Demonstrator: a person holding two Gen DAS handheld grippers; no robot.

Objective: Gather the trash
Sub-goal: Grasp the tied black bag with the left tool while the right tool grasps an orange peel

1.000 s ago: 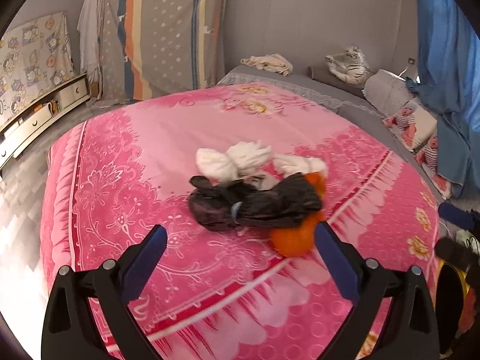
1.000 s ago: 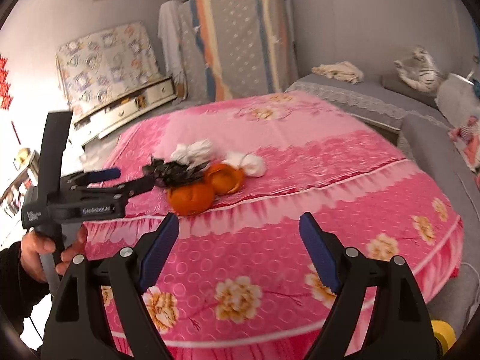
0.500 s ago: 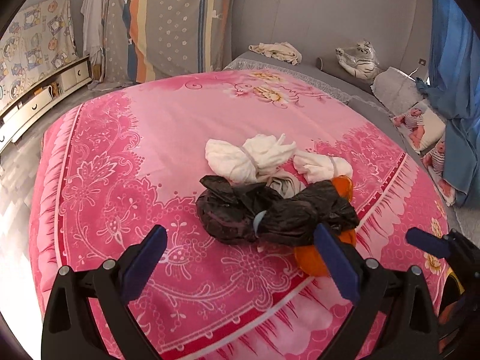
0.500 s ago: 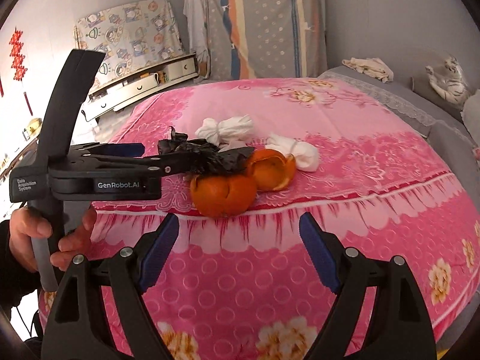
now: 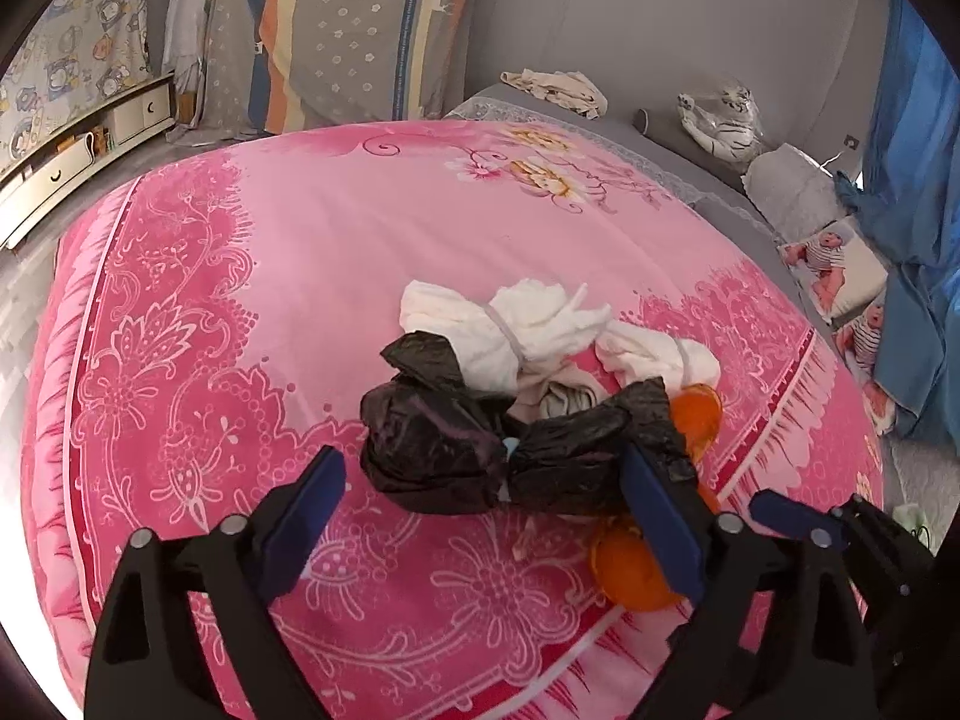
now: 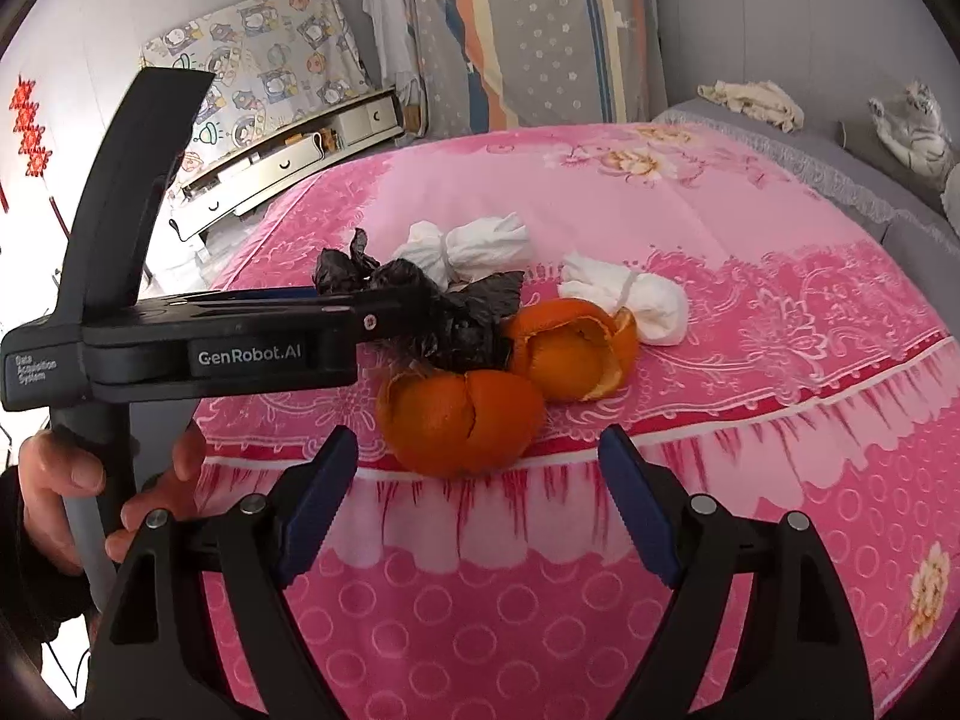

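Note:
A pile of trash lies on the pink bedspread (image 5: 252, 312): a knotted black plastic bag (image 5: 468, 450), two tied white tissue bundles (image 5: 516, 330) (image 5: 660, 354) and two orange peels (image 5: 630, 570) (image 5: 699, 414). My left gripper (image 5: 480, 510) hangs over the near side of the black bag with its jaws closing. The bag lies partly between them, and the left pad still stands apart from it. In the right wrist view my right gripper (image 6: 477, 498) is open just short of the near orange peel (image 6: 462, 420). The second peel (image 6: 570, 348) sits behind it.
A person's hand (image 6: 78, 474) holds the left gripper's handle at the left. A grey sofa (image 5: 660, 138) with a toy tiger (image 5: 720, 120) runs behind the bed. A drawer unit (image 6: 288, 162) and a leaning mattress (image 5: 360, 30) stand by the wall.
Both grippers have come in closer and lower to the pile. The left jaws have narrowed a little around the black bag. The right gripper's opening is unchanged.

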